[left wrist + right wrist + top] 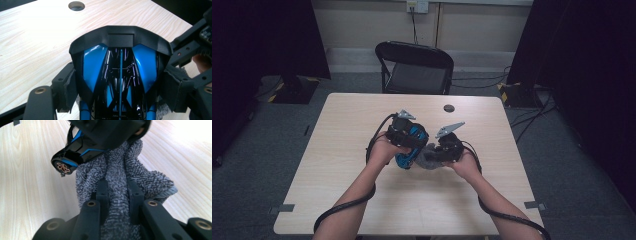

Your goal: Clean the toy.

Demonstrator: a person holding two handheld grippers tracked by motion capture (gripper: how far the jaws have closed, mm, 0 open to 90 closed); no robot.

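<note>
Item, left gripper (120,82): fingers (66,87) clenched on either flank of a blue-and-black glossy device (120,72), long axis running along the fingers, black hooded end toward the counter's far edge; the right gripper view shows the device's round copper-patterned end (62,166) pointing down at the counter (30,202). Item, right gripper (119,192): fingers (102,195) grasping a grey terry cloth (117,170) pressed against the device's underside. Both held mid-counter (337,120), forearms converging from the near edge, hands nearly touching.
</note>
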